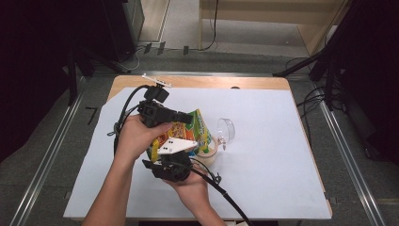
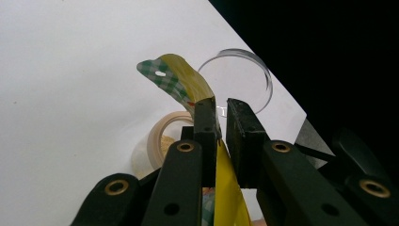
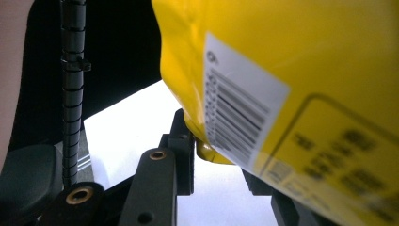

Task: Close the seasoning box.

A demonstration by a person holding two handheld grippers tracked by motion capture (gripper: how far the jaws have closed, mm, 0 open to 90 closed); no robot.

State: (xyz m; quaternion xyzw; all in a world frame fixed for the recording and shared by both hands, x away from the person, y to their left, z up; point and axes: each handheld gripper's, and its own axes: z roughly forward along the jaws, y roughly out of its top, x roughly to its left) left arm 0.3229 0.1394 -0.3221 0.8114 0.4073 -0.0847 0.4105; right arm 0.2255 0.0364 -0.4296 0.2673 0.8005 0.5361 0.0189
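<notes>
A yellow snack bag (image 1: 199,126) with a green checked top is held tilted above a small cream-coloured round tub (image 1: 210,153) on the white table cover. My left gripper (image 1: 187,117) is shut on the bag's upper edge (image 2: 181,80), which curls over past the jaws. Below that edge lie the tub (image 2: 160,141) and a clear round lid (image 2: 240,77). My right gripper (image 1: 182,154) comes from below and is shut on the bag's bottom corner (image 3: 207,153); the barcode side of the bag (image 3: 282,70) looms close.
The clear lid (image 1: 227,129) stands tilted just right of the tub. The white cover (image 1: 273,155) spreads wide to the right and front. Black stands (image 1: 329,56) and cables (image 1: 310,101) flank the table on the floor.
</notes>
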